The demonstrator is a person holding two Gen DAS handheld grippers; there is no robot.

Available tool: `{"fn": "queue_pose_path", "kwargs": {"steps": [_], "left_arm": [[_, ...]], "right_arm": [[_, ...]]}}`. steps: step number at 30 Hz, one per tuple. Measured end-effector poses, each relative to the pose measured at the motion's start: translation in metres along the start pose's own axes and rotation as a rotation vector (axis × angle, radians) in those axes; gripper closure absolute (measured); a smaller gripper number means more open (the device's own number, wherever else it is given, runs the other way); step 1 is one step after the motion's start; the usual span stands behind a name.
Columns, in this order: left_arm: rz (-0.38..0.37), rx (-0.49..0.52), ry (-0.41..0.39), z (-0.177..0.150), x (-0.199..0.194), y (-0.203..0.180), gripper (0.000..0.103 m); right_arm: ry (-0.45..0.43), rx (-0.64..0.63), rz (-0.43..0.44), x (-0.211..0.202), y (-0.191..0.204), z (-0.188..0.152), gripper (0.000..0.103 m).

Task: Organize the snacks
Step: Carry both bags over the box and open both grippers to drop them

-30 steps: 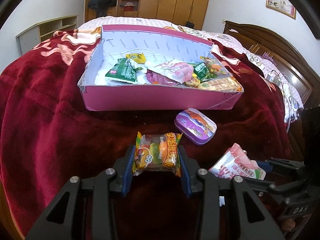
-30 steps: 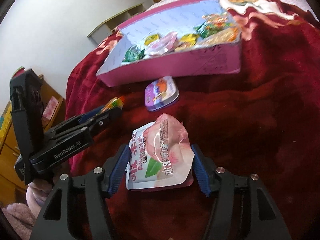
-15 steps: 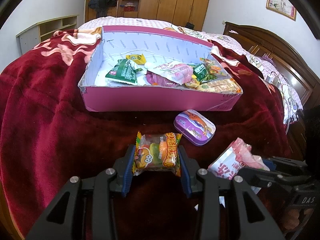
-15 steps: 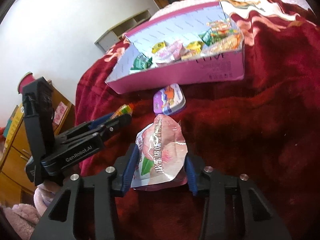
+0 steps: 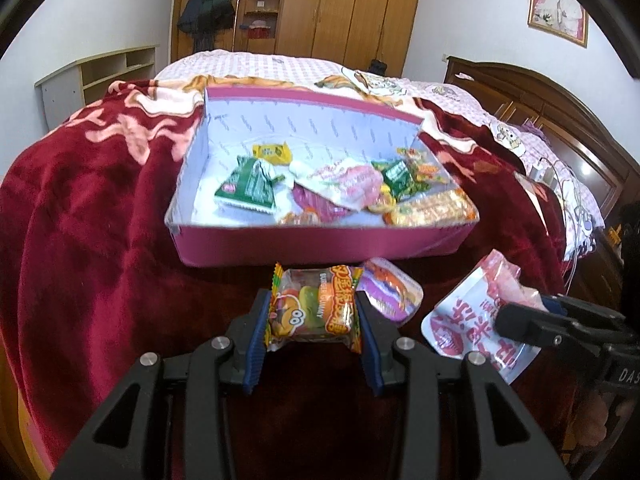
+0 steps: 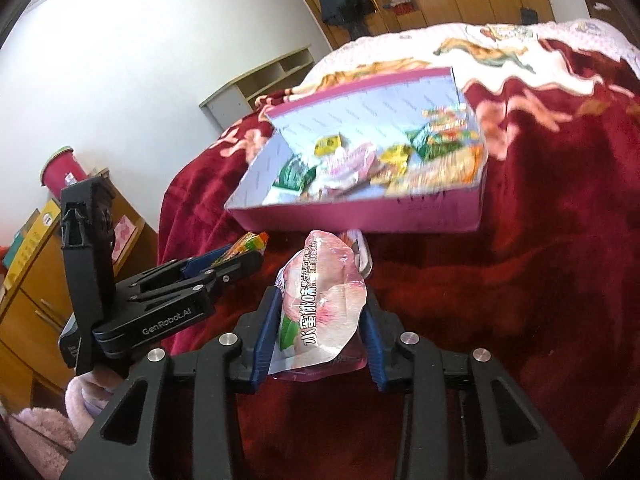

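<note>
My left gripper [image 5: 314, 316] is shut on an orange and green gummy packet [image 5: 316, 308], held above the red blanket in front of the pink box [image 5: 320, 242]. My right gripper [image 6: 322, 320] is shut on a pink and white peach pouch [image 6: 324, 300], also lifted short of the box [image 6: 360, 216]. The pouch shows in the left wrist view [image 5: 476, 316], and the gummy packet in the right wrist view [image 6: 248, 245]. The box holds several snack packets. A purple tin [image 5: 394, 292] lies on the blanket between the grippers and the box, partly hidden behind both packets.
The box rests on a bed with a red blanket [image 5: 88, 240]. A wooden headboard [image 5: 560, 120] is at the right, a low shelf unit [image 5: 100, 76] at the left, and a wooden cabinet [image 6: 32, 280] stands beside the bed.
Both grippers have risen and moved toward the box with their packets. The right gripper closed tighter on the pouch and lifted it off the blanket.
</note>
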State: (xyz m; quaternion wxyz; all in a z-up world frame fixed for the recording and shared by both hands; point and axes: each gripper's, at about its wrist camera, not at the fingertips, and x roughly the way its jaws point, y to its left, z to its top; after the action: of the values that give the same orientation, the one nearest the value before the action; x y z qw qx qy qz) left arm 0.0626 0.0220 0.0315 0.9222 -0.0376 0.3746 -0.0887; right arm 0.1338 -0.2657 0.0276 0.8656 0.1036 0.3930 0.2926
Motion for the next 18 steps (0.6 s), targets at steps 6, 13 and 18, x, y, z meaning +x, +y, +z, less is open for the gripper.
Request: {"fn": "queue_pose_path", "kwargs": {"steps": [6,13,18], "left_arm": [[0.015,-0.010,-0.019,0.017,0.001,0.004,0.061],[0.026,-0.033,-0.040,0.038,0.006,0.010,0.061],[0.054,-0.045,-0.045,0.052,0.015,0.014,0.061]], "right_arm": [[-0.029,-0.024,-0.033,-0.004,-0.001,0.017,0.064],[-0.064,-0.045,-0.064,-0.002,0.002,0.038,0.064],[-0.105,-0.058,-0.085,-0.003,0.003,0.056,0.064]]}}
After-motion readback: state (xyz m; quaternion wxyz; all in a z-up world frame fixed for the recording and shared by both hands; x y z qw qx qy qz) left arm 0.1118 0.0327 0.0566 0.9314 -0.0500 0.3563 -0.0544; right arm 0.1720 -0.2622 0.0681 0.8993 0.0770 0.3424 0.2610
